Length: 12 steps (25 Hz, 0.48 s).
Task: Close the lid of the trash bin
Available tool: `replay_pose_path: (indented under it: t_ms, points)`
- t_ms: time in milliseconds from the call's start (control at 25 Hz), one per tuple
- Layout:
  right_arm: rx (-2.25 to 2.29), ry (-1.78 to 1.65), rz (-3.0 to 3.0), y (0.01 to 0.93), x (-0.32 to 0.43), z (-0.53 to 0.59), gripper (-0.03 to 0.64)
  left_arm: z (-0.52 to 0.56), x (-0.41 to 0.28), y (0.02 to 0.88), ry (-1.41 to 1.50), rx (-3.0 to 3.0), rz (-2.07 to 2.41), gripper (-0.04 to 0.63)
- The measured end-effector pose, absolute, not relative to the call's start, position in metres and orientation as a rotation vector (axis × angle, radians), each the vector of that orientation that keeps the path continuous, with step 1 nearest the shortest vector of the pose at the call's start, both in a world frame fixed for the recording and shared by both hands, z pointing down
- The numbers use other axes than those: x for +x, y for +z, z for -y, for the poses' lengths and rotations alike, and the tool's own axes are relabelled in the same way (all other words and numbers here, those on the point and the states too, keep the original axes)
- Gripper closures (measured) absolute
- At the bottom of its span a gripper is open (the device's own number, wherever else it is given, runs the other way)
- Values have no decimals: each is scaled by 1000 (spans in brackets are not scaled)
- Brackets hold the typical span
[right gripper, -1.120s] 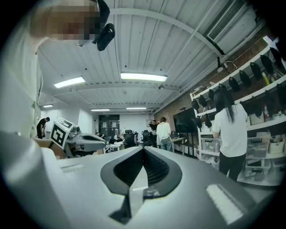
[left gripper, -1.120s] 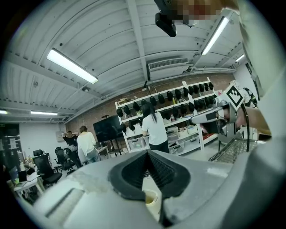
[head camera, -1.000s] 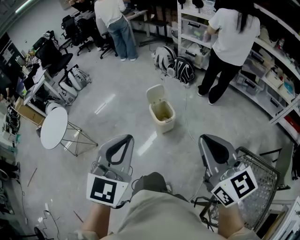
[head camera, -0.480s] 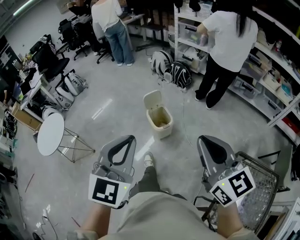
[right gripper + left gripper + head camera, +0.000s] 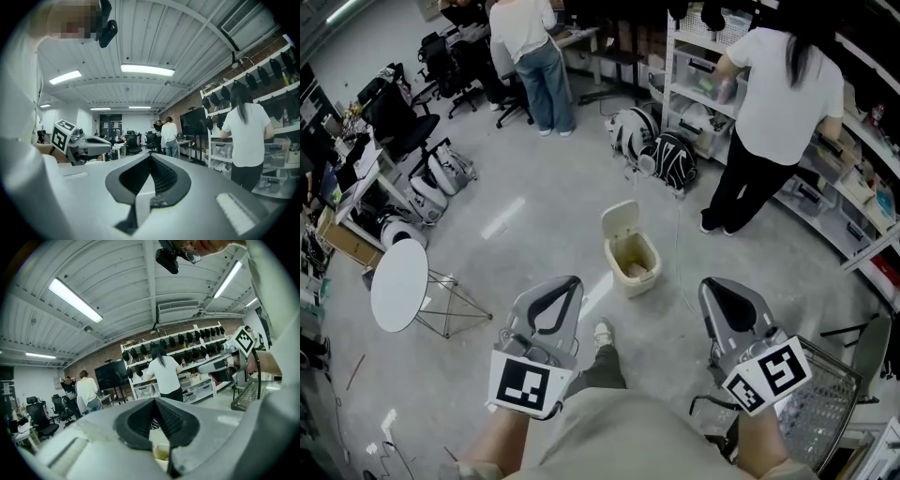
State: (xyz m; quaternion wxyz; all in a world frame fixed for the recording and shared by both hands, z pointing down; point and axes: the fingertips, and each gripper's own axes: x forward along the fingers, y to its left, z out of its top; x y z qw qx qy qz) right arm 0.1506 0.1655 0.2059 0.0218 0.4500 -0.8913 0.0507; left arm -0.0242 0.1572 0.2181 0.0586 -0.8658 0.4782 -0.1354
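Note:
A cream trash bin (image 5: 634, 261) stands on the grey floor ahead of me, its lid (image 5: 620, 218) tipped up and open at the far-left side. Something pale lies inside it. Both grippers are held up near my body, well short of the bin. My left gripper (image 5: 569, 281) points at it from the lower left and is shut on nothing. My right gripper (image 5: 710, 284) is to the lower right, also shut and empty. In the left gripper view, a bit of the bin (image 5: 161, 452) shows below the closed left gripper (image 5: 154, 400). The right gripper (image 5: 151, 156) faces the room.
A round white table (image 5: 397, 284) stands at the left and a wire cart (image 5: 827, 390) at the lower right. A thin cable (image 5: 679, 246) runs over the floor beside the bin. Bags (image 5: 662, 146) lie behind it. Two people stand at the shelves (image 5: 703, 66) and desks.
I have stepped forward; my shoe now shows below. The bin sits closer and slightly to the right. Both grippers stay shut in the same pose.

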Motion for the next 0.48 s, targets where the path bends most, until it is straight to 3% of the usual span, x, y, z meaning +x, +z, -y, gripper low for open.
replay_pose_path:
  t_ms: [480]
  points:
    - [1369, 201, 2682, 214, 63, 8, 614, 13, -107, 234, -436, -2695, -1438, 592]
